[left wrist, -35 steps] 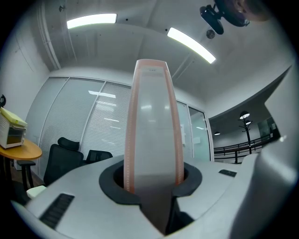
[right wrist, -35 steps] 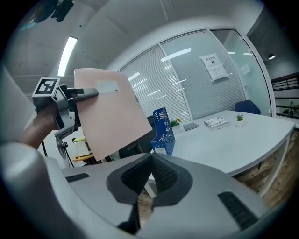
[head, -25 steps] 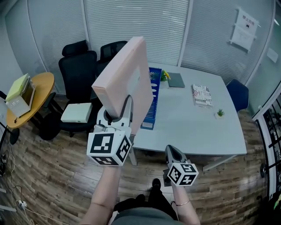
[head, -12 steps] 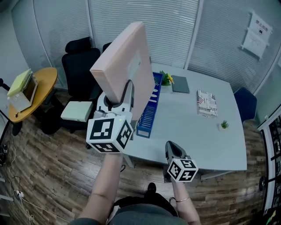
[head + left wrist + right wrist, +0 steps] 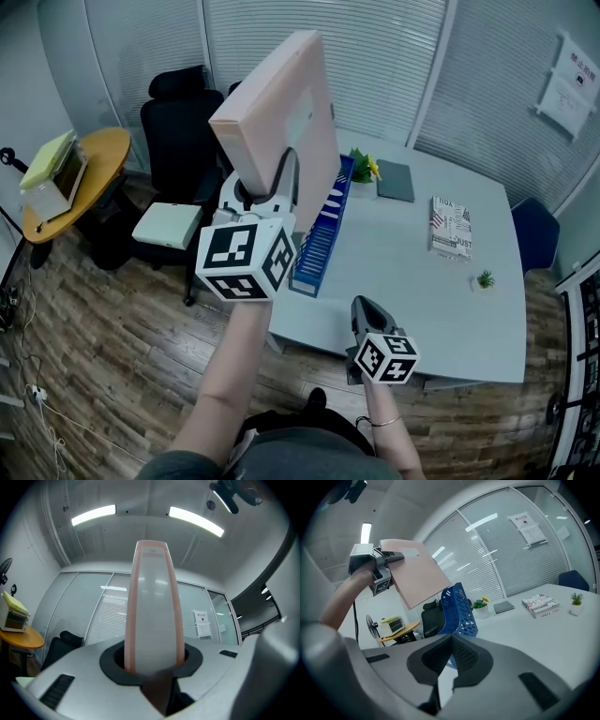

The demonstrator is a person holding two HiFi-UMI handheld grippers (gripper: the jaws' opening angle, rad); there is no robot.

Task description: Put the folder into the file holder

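A thick pink folder point(image 5: 281, 122) stands tilted in the air over the table's left end, with my left gripper point(image 5: 261, 192) shut on its lower edge. In the left gripper view the folder point(image 5: 153, 611) rises straight up from between the pads of that gripper point(image 5: 153, 663). The blue file holder point(image 5: 319, 234) lies along the left edge of the grey table point(image 5: 412, 272), just right of and below the folder. My right gripper point(image 5: 366, 314) hangs lower, near the table's front edge, shut and empty. Its own view shows this gripper point(image 5: 451, 641), the holder point(image 5: 459, 609) and the folder point(image 5: 417, 571).
Black office chairs point(image 5: 183, 131) stand left of the table, one carrying a white box point(image 5: 167, 225). A round wooden table point(image 5: 89, 173) stands further left. On the grey table are a potted flower point(image 5: 364, 167), a dark notebook point(image 5: 396, 181), stacked books point(image 5: 452, 225) and a small plant point(image 5: 485, 279).
The left gripper has carried the folder up and toward the table, closer to the file holder. The right gripper has drifted forward a little and stays shut.
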